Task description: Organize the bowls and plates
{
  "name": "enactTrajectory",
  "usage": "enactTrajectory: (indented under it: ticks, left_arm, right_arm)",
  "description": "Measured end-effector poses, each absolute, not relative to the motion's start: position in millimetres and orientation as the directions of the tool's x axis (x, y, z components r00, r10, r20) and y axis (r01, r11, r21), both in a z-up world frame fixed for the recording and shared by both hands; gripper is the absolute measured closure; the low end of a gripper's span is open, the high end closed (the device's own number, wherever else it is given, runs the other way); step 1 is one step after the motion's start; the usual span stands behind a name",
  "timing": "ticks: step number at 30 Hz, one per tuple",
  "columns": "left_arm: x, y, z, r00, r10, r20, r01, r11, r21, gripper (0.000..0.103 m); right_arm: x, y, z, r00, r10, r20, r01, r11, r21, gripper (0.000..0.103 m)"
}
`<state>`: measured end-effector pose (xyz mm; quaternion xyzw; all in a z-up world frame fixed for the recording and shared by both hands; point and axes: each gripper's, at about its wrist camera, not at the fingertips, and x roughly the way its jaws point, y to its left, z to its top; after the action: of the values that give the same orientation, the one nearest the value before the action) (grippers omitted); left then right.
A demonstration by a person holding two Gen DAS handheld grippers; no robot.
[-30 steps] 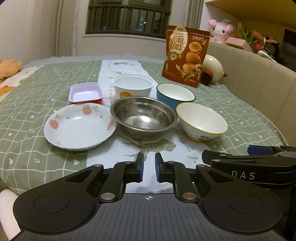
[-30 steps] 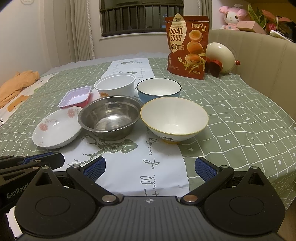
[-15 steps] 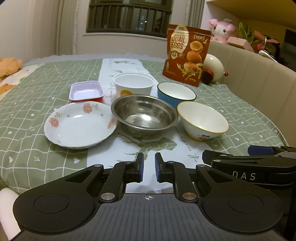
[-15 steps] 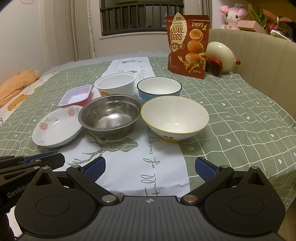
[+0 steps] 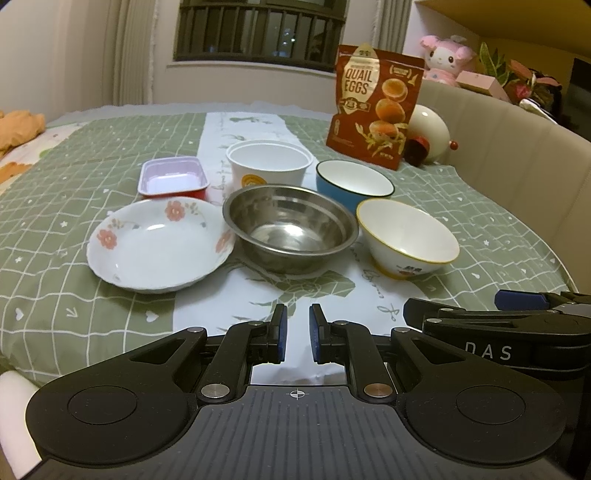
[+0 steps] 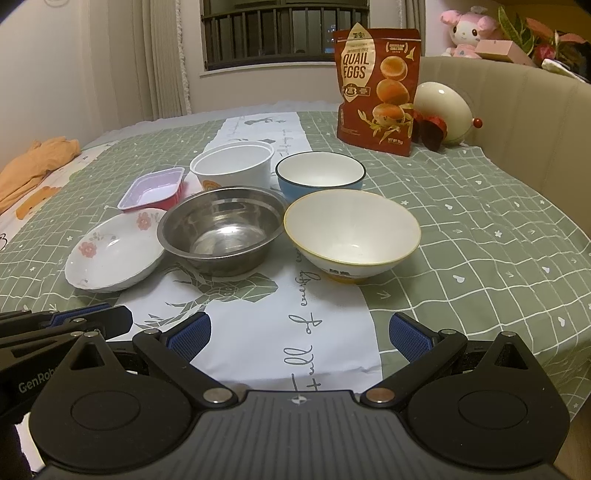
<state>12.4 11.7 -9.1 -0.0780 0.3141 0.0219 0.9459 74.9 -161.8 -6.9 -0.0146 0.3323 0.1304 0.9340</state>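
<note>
A home's living or dining room: cloth-covered tabletop (image 6: 480, 206), plush toy (image 6: 466, 31), curtains (image 6: 159, 59), padded seat back (image 6: 517, 110).

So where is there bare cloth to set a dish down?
Free: cloth right of the yellow-rimmed bowl, and the near strip ahead of both grippers. Crowded: floral plate, steel bowl, blue bowl, white tub and pink tray bunch together.

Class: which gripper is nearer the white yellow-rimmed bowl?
Right. The right gripper faces the white yellow-rimmed bowl almost head-on; the left gripper sits further left, facing the steel bowl.
</note>
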Motion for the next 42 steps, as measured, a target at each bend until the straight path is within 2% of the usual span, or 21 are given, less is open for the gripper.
enactTrajectory:
  ticks: [10, 19, 23, 26, 27, 30, 31, 33, 35, 42]
  left_arm:
    - [37, 26, -17, 0.774, -0.02, -0.633, -0.106, 0.981, -0.161, 0.088]
    - [84, 76, -23, 0.762, -0.065, -0.644, -0.154, 0.948, -0.277, 0.088]
    - [101, 96, -26, 0.782, -0.166, -0.601, -0.061, 0.939, -0.338, 0.088]
    - [117, 118, -27, 0.766, -0.306, -0.565, 0.023, 0.892, -0.452, 0.088]
    - [122, 124, -27, 0.765, -0.307, -0.566, 0.011, 0.885, -0.465, 0.088]
    - [143, 139, -22, 0.766, -0.142, -0.627, -0.169, 0.897, -0.409, 0.088]
    - [150, 142, -20, 0.768, -0.114, -0.63, -0.178, 0.907, -0.382, 0.088]
    - [164, 148, -16, 0.791, -0.166, -0.589, -0.073, 0.93, -0.36, 0.088]
    - [180, 150, -16, 0.79, -0.215, -0.575, -0.001, 0.937, -0.35, 0.088]
    - [244, 155, -32, 0.723, -0.207, -0.66, 0.009, 0.957, -0.29, 0.088]
  right_arm:
    - [94, -161, -10, 0.746, 0.218, -0.63, -0.23, 0.971, 0.064, 0.0]
    - [134, -146, -22, 0.709, 0.273, -0.65, -0.24, 0.96, 0.141, 0.0]
    - [154, -131, -33, 0.667, 0.31, -0.677, -0.246, 0.95, 0.193, 0.0]
    - [167, -121, -40, 0.651, 0.311, -0.692, -0.233, 0.95, 0.208, 0.0]
    - [170, -119, -42, 0.649, 0.31, -0.694, -0.225, 0.951, 0.214, 0.0]
    - [179, -115, -46, 0.652, 0.315, -0.689, -0.199, 0.949, 0.246, 0.0]
    - [182, -114, -46, 0.652, 0.323, -0.685, -0.192, 0.945, 0.263, 0.0]
    - [188, -113, -48, 0.651, 0.344, -0.677, -0.18, 0.936, 0.302, 0.001]
    - [196, -110, -50, 0.645, 0.346, -0.681, -0.165, 0.934, 0.318, 0.005]
    - [213, -96, -57, 0.631, 0.323, -0.705, -0.147, 0.943, 0.3, 0.01]
